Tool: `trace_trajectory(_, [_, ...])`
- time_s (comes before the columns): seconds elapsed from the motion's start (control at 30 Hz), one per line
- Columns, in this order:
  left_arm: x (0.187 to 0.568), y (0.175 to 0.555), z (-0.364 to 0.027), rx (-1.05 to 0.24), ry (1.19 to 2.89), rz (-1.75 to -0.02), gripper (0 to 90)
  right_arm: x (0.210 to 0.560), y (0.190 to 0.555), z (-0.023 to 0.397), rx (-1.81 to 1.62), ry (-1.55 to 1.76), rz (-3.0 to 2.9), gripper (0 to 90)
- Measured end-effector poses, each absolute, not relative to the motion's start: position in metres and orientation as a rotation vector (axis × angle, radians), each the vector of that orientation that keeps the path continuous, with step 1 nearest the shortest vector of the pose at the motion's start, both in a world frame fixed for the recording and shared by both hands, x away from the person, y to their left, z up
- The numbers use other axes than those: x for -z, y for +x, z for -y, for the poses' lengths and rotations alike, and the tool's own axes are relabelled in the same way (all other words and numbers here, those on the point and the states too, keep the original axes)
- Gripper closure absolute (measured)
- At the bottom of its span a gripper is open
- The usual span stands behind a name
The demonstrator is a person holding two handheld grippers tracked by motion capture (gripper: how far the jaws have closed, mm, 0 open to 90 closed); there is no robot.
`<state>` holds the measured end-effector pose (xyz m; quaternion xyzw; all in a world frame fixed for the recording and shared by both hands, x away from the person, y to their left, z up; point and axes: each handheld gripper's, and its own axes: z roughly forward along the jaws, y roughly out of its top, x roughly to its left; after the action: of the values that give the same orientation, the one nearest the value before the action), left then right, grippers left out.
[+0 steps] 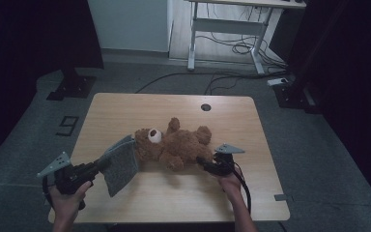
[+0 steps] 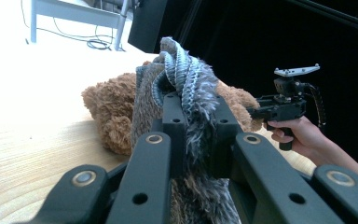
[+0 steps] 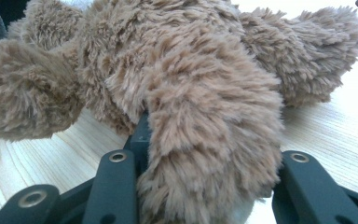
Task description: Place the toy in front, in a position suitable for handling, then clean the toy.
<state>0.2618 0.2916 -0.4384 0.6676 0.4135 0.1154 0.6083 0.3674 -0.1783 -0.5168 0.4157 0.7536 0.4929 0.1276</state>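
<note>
A: Holding the grey cloth (image 1: 121, 164) by one bunched edge, the left gripper (image 1: 102, 163) has its jaws pinched nearly shut on the fabric, and the rest hangs down just above the desk (image 1: 174, 193), beside the bear's head. My worry is the thin grip: if the cloth drags over the plush, I judge the edge could slide out of the jaws.

B: And the right gripper (image 1: 204, 162)?

A: Its jaws are partly closed round a leg of the brown teddy bear (image 1: 174, 145), which lies on its back near the middle of the desk. The fur is thick and squashy, so the hold is probably on pile more than stuffing; a pull could let the leg slip, or swing the whole bear sideways.

B: What can't you make out?

A: In the right gripper view the leg (image 3: 209, 140) covers the pads, so how firmly they bite is unclear. In the left gripper view the cloth (image 2: 186, 88) hides much of the bear (image 2: 112, 112), and I cannot tell whether cloth and head touch. The high view is dim.
</note>
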Motion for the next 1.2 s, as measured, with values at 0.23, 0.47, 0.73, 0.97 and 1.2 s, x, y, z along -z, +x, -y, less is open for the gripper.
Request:
trace_trajectory(0.23, [0.435, 0.263, -0.291, -0.269, 1.535, -0.944, 80.4, 0.517, 0.367, 0.179, -1.430, 1.200, -2.196, 57.1])
trace_trajectory(0.47, [0.422, 0.274, -0.278, -0.261, 1.537, -0.911, 80.5, 0.517, 0.367, 0.179, -1.432, 1.197, -2.201, 57.1])
trace_trajectory(0.73, [0.418, 0.316, -0.222, -0.152, 1.588, -0.832, 80.4, 0.519, 0.367, 0.177, -1.437, 1.209, -2.203, 57.2])
trace_trajectory(0.97, [0.421, 0.350, -0.136, -0.063, 1.698, -0.746, 80.3, 0.523, 0.369, 0.177, -1.452, 1.219, -2.203, 57.2])
trace_trajectory(1.2, [0.442, 0.366, -0.076, 0.038, 1.803, -0.740, 80.3, 0.522, 0.369, 0.178, -1.451, 1.215, -2.200, 57.3])
